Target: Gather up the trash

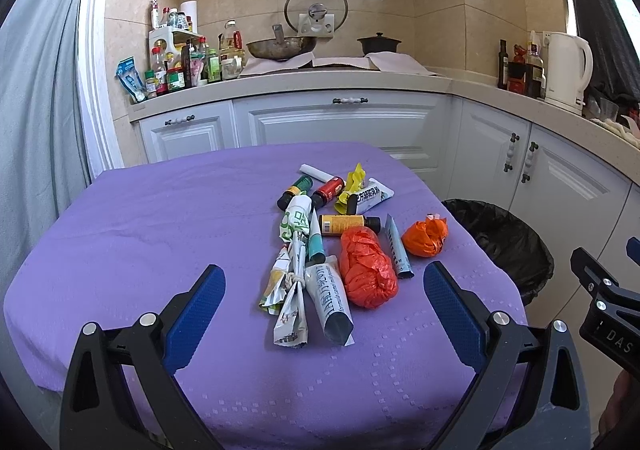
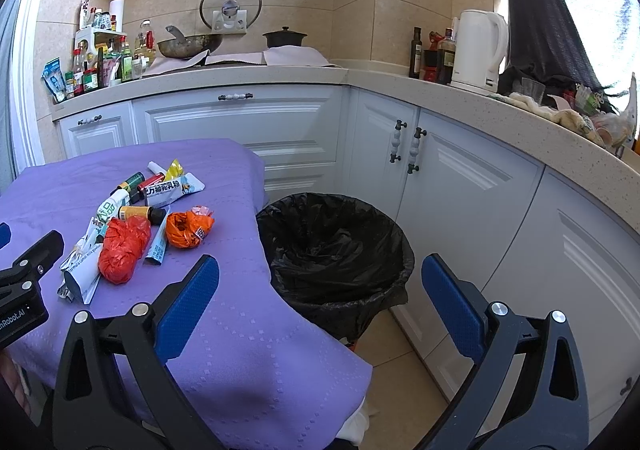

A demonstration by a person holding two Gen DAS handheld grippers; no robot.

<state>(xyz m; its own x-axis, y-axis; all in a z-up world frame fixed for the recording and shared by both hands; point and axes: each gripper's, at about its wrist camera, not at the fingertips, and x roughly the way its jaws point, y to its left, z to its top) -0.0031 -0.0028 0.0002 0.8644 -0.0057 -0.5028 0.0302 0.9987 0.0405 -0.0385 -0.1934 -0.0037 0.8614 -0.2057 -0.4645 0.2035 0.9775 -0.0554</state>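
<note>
Labels on the trash pile (image 1: pixel 332 246) are mostly unreadable; bin (image 2: pixel 340 250) depth is hidden by its black liner, possibly empty. Purple tablecloth (image 1: pixel 160 218), kitchen cabinets (image 2: pixel 240 122) behind. Left gripper (image 1: pixel 320 306) is spread, pile just ahead between its fingers. Right gripper (image 2: pixel 320 298) is spread, bin straight ahead, table edge at its left finger.

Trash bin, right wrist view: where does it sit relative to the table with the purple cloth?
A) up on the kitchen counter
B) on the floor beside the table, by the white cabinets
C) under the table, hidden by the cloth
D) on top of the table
B: the trash bin, lined with a black bag, stands on the floor between the edge of the purple cloth and the white cabinets, its open mouth in full view.
</note>
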